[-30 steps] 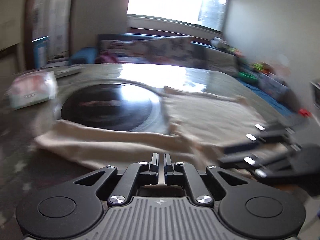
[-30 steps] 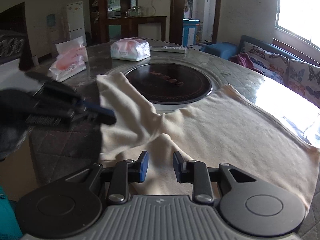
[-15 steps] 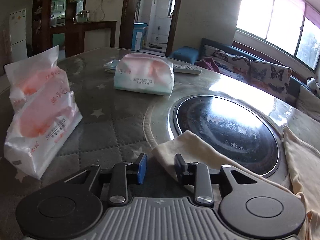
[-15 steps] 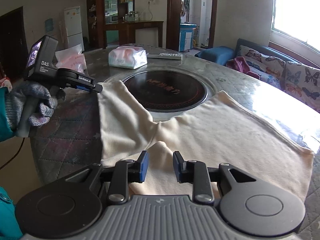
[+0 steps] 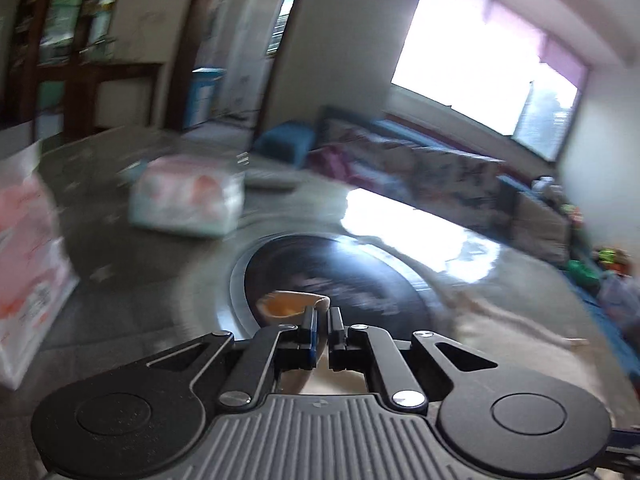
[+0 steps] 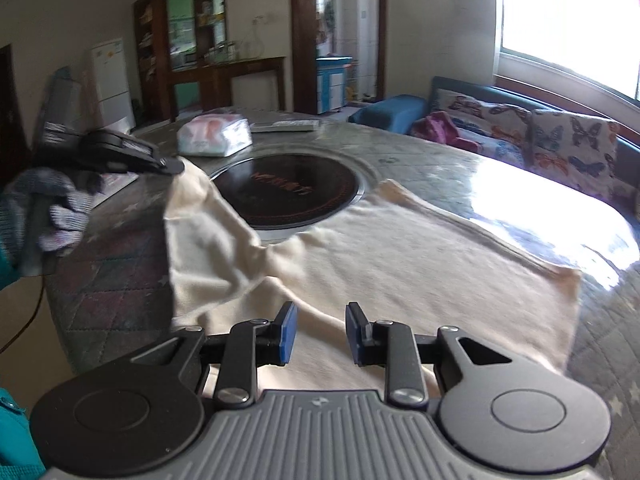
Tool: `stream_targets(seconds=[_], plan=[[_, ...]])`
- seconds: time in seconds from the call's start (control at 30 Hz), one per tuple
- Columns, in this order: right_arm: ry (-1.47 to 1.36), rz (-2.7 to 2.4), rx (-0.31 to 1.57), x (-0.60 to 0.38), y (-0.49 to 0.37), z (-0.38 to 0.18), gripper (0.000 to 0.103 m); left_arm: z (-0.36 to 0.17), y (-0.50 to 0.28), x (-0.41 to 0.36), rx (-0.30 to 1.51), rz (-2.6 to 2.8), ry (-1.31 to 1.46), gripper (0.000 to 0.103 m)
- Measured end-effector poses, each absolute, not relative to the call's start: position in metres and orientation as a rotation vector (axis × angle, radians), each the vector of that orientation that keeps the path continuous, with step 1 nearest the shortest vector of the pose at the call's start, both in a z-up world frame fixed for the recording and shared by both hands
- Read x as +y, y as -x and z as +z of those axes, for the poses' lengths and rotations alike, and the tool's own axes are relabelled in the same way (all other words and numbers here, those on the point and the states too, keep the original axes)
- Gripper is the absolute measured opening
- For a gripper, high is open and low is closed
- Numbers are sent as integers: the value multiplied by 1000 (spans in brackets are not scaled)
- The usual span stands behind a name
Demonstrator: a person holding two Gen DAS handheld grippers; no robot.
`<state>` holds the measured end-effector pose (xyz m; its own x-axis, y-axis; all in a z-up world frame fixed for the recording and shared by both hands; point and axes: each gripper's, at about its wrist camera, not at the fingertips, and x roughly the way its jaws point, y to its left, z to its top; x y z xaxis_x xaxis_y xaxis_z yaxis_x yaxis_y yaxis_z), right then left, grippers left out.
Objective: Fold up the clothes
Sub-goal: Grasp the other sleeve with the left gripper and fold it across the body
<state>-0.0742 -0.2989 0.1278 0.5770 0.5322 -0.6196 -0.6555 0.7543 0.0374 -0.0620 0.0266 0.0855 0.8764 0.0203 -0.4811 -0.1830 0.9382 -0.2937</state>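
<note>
1. Cream garment point(image 6: 400, 264) lies spread on the round table point(image 6: 480, 172), mostly right of the dark centre disc point(image 6: 288, 188); its near edge runs under the right gripper.
2. One sleeve end is lifted off the table at far left and hangs in a slack fold down to the body of the garment.
3. Left gripper point(image 6: 176, 166) pinches that sleeve end; jaws have just closed, cloth between them. In the left wrist view the cloth tip point(image 5: 292, 304) pokes out past the pressed-together pads, over the disc's near edge.
4. Gloved hand point(image 6: 52, 216) holds the left gripper, at far left of the right wrist view.
5. Right gripper point(image 6: 318, 332) is part spread, nothing between the pads; it hovers over the garment's near edge. Contact with cloth: cannot tell.
6. Tissue pack point(image 6: 216, 136) sits on the table beyond the disc; a flat remote point(image 6: 286, 125) lies just right of it.
7. Second pack point(image 5: 28, 264) at the left edge of the left view, blurred.
8. Butterfly-print sofa point(image 6: 532, 136) far right, under a bright window.
</note>
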Motion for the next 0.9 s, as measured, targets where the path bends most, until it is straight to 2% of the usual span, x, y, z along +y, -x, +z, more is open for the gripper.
stream_targets(seconds=[0.27, 0.53, 0.67, 0.77, 0.9], plan=[[96, 592, 644, -348, 76, 134, 26, 121, 71, -71, 448, -304, 357, 5], [-1, 486, 679, -390, 78, 126, 26, 90, 69, -159, 531, -544, 306, 5], [-19, 458, 706, -401, 80, 118, 26, 66, 75, -183, 629, -622, 263, 6], [-29, 448, 710, -403, 79, 113, 26, 59, 79, -191, 665, -652, 220, 11], [-39, 454, 703, -401, 79, 114, 26, 63, 85, -177, 649, -650, 185, 12]])
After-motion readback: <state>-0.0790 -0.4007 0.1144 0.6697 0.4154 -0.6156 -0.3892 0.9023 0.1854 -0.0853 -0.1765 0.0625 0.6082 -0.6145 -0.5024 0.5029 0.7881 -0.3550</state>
